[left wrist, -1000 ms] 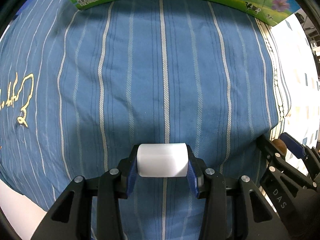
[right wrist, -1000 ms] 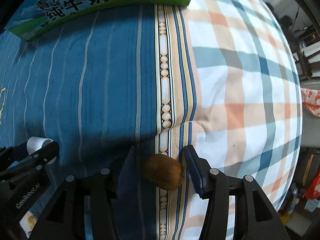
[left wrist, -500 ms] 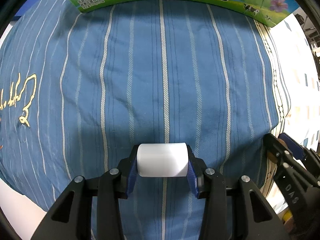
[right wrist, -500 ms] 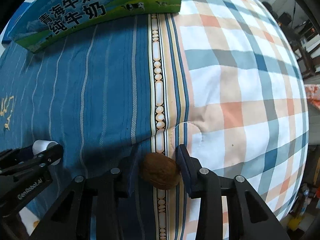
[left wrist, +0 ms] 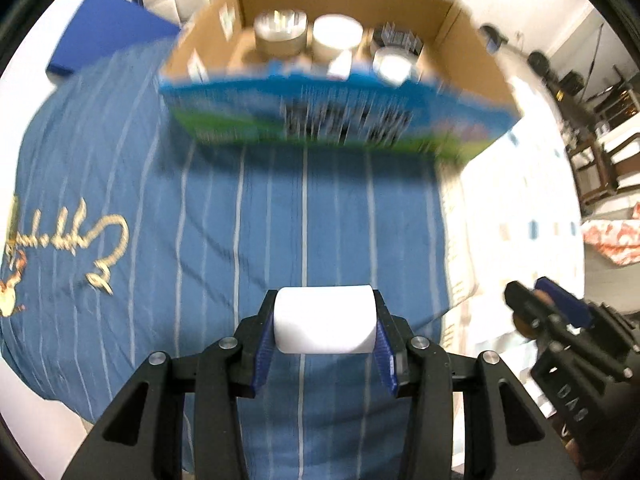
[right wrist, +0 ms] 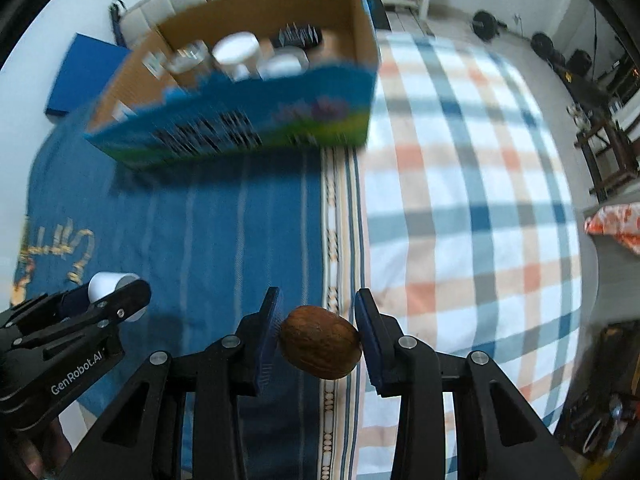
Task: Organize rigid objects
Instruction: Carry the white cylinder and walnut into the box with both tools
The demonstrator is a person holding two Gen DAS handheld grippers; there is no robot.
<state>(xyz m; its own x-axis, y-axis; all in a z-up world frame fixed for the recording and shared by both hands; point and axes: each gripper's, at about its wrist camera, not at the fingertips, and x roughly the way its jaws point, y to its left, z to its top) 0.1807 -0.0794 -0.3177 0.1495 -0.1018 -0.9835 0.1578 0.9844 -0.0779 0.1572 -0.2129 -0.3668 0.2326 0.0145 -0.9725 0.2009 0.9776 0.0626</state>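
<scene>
My left gripper point(left wrist: 325, 320) is shut on a white plastic cylinder point(left wrist: 325, 319), held crosswise well above the blue striped cloth point(left wrist: 200, 220). In the right wrist view my right gripper point(right wrist: 318, 340) is shut on a brown walnut-like nut point(right wrist: 320, 342), lifted off the bed. The left gripper point(right wrist: 96, 312) with its white cylinder point(right wrist: 105, 285) shows at the lower left there. The right gripper point(left wrist: 548, 312) appears at the right edge of the left wrist view. Ahead stands an open cardboard milk carton box point(left wrist: 464, 44), also seen as the box point(right wrist: 360, 32), holding several jars and lids.
A checked orange-and-blue bedsheet point(right wrist: 460, 200) lies to the right of the blue cloth. A blue flat pad point(left wrist: 108, 36) sits left of the box. Furniture and weights point(right wrist: 552, 48) stand beyond the bed on the right.
Both grippers rose high off the bed, so the open box now shows. The right jaws closed onto the nut and lifted it. The left kept its hold on the cylinder.
</scene>
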